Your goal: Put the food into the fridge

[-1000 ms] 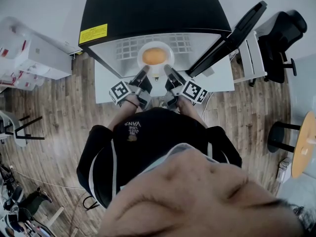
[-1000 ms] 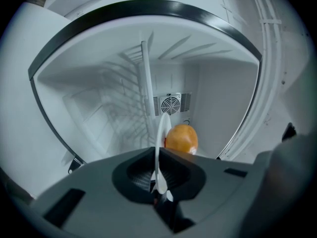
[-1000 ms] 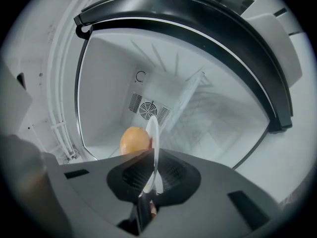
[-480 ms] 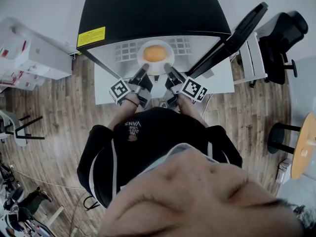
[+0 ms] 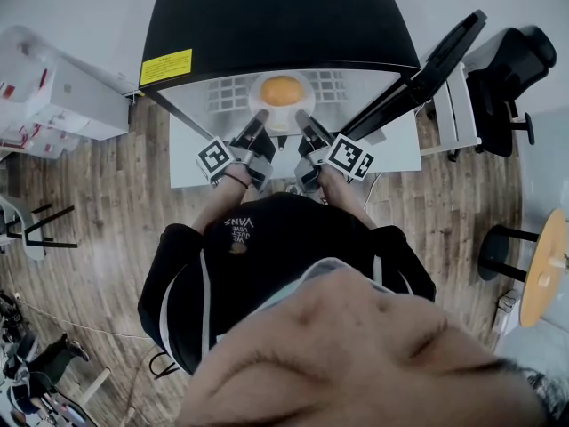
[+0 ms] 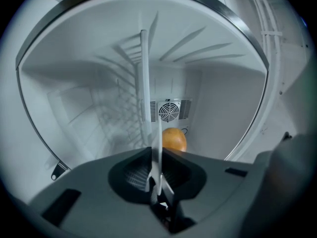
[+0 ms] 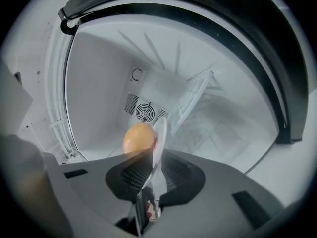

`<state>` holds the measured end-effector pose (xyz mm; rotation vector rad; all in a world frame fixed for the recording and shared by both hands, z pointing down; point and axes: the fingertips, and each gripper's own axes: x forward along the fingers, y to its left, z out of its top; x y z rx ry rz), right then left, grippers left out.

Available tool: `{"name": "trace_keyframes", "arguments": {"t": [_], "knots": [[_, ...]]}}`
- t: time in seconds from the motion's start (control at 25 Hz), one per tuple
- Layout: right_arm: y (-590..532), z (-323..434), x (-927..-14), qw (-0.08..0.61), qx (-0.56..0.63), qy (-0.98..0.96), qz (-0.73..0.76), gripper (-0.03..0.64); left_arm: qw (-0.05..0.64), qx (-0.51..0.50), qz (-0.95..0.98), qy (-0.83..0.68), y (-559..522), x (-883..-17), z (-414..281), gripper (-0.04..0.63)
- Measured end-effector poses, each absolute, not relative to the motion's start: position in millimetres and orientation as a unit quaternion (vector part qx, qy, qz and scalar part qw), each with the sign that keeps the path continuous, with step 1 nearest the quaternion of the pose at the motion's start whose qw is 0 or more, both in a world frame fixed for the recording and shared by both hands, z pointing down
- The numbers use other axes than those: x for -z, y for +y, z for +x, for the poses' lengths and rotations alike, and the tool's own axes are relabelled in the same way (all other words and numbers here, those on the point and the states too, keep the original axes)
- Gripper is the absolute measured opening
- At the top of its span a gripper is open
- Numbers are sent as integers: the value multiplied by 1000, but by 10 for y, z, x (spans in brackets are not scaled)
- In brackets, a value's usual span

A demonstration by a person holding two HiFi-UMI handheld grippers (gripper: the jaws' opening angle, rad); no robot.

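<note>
A white plate [image 5: 307, 85] carries a round orange food item [image 5: 281, 89] just inside the open fridge [image 5: 276, 16], above its wire shelf [image 5: 227, 87]. My left gripper [image 5: 261, 114] is shut on the plate's near-left rim. The right gripper [image 5: 300, 116] has the near-right rim between its jaws; they have just been opening slightly, and the pads still look to be on it. In the left gripper view the plate [image 6: 144, 83] runs edge-on out of the left gripper [image 6: 154, 150], the food [image 6: 174, 139] beyond. The right gripper [image 7: 153, 152] shows the plate [image 7: 161, 133] and food [image 7: 137, 138] likewise.
The fridge door [image 5: 427, 60] stands open to the right. A fan grille [image 6: 169, 111] sits on the white back wall. An office chair [image 5: 507, 69] is at the right, white storage boxes [image 5: 53, 105] at the left, and a wooden floor lies below.
Both grippers and the plate have slid a little deeper into the fridge. The plate's rim stays between both pairs of jaws.
</note>
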<state>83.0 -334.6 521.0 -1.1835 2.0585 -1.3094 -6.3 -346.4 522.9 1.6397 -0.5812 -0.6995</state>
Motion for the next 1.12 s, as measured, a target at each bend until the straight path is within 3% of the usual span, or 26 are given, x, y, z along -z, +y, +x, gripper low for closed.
{"name": "trace_keyframes", "arguments": {"t": [0.52, 1.12], "knots": [[-3471, 833, -5153, 206, 456, 753, -428, 60, 590, 314, 701, -247, -3561, -5190, -70, 35], [-3486, 886, -5102, 195, 423, 771, -435, 95, 567, 321, 721, -236, -3529, -5089, -65, 112]]}}
